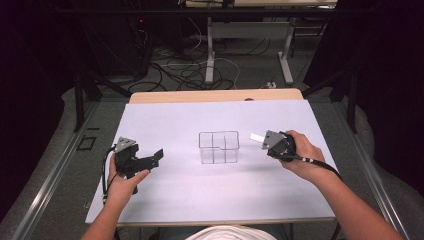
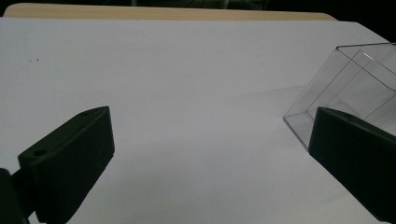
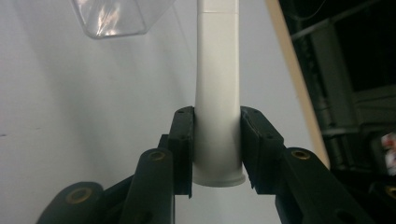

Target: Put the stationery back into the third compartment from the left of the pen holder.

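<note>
Clear plastic divided box point(image 1: 218, 147) sits mid-sheet on the white table cover point(image 1: 200, 195); all positions are referenced to it. Right gripper point(image 1: 263, 140) is just to the right of the box, jaws clamped on a white tube point(image 3: 217, 93), which points toward the box and is held off the cover. The tube's tip is near the box's right wall, not touching. Left gripper point(image 1: 156, 157) is well to the left of the box, jaws wide apart, holding nothing. In the left gripper view the box corner point(image 2: 345, 88) lies beside the right-hand jaw.
</note>
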A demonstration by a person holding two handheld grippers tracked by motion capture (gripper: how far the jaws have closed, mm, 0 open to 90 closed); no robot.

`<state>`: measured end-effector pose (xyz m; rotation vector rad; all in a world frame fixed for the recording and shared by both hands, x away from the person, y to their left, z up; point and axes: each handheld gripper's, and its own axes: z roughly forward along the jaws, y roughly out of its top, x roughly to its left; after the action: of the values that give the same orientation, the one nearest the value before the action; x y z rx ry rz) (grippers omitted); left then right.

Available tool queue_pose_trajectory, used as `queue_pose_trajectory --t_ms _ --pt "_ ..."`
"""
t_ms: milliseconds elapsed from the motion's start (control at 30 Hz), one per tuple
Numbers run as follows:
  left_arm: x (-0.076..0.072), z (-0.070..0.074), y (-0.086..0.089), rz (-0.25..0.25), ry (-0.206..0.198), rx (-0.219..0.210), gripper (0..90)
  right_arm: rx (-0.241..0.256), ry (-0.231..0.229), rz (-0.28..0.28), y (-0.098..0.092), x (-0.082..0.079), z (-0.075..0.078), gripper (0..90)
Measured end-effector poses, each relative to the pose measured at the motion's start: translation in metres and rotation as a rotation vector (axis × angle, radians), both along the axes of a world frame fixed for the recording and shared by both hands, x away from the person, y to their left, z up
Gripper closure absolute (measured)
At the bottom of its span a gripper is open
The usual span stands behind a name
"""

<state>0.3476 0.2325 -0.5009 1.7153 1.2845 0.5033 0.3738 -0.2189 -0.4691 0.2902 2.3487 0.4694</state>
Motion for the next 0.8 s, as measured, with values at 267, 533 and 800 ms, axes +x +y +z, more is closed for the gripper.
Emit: queue_pose_trajectory --t_ms 267,533,800 --pt "-0.002 0.008 -0.007 -0.052 -0.013 -0.002 0.4 -0.17 -0.282 0.209 0.014 -0.012 0.006 67.1" --pt "-0.002 0.02 -0.017 -0.117 -0.01 -0.014 1.2 -0.374 -0.482 0.413 0.033 -0.029 0.01 67.0" --pt "-0.002 0.032 -0.033 -0.195 -0.021 0.012 11.6 -0.556 -0.595 0.597 0.055 -0.041 0.009 67.0"
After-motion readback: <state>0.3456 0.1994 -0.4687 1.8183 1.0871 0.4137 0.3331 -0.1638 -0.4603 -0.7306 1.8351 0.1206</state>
